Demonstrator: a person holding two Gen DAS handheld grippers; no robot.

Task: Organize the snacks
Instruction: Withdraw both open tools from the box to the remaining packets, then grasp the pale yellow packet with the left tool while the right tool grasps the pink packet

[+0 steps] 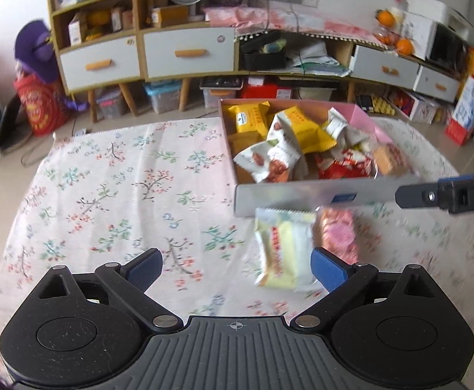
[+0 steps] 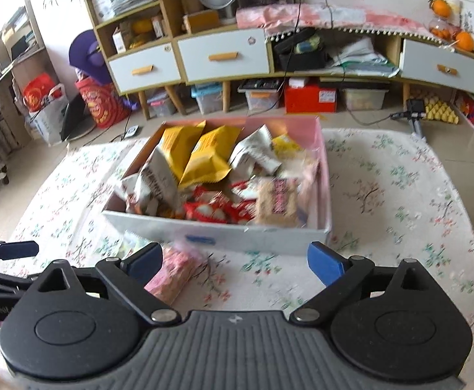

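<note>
While both claws gape wide and hold nothing, the left gripper (image 1: 237, 268) hovers over the floral cloth (image 1: 106, 195) beside a pale yellow packet (image 1: 284, 250) and a pink packet (image 2: 171, 271) just before the box (image 2: 253, 239). Packet print is too blurred to read; the right gripper (image 2: 235, 260) shows "DA".

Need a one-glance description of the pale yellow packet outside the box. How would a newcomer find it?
Start at the snack box on the floral tablecloth. Two packets lie on the cloth just in front of its white near wall. The one wanted is the pale yellow and white packet with red lettering, lying against the pink packet, and it is the one closer to the open left gripper.
</note>
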